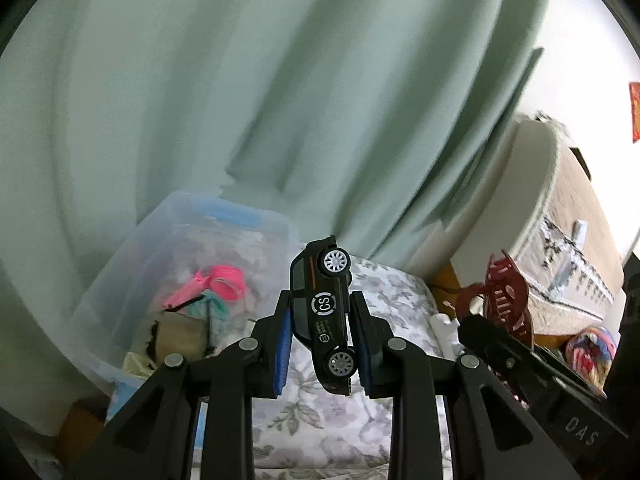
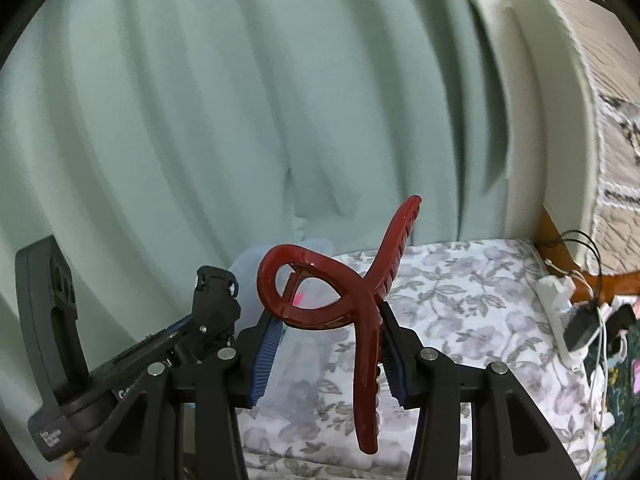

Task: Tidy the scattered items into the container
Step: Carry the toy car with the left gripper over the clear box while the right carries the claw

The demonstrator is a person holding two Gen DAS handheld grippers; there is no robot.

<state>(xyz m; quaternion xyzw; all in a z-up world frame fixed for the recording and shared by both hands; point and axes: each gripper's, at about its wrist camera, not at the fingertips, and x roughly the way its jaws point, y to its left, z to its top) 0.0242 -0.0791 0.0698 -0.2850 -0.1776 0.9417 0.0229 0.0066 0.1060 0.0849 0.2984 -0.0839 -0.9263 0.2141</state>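
Left gripper [image 1: 320, 316]: blue ribbed pads pinch a small black toy car with grey wheels and a round "CS" mark [image 1: 325, 314] by its roof and underside; car stands nose-up, tilted, clear of the surface below.

Right gripper [image 2: 326, 344]: pads pinch a glossy dark red plastic claw hair clip [image 2: 362, 304] at its crossing; one loop points left, toothed prongs run up-right and down. In the left wrist view the same clip [image 1: 502, 300] sits right of the car, well apart from it.

Clear plastic storage container with blue lid edge [image 1: 120, 280] lies left of the car and beyond it; holds a pink coiled item [image 1: 224, 282] and other blurred pieces.

Below both grippers: grey floral-print fabric surface [image 2: 460, 300]. Behind: pale green curtain [image 1: 280, 80]
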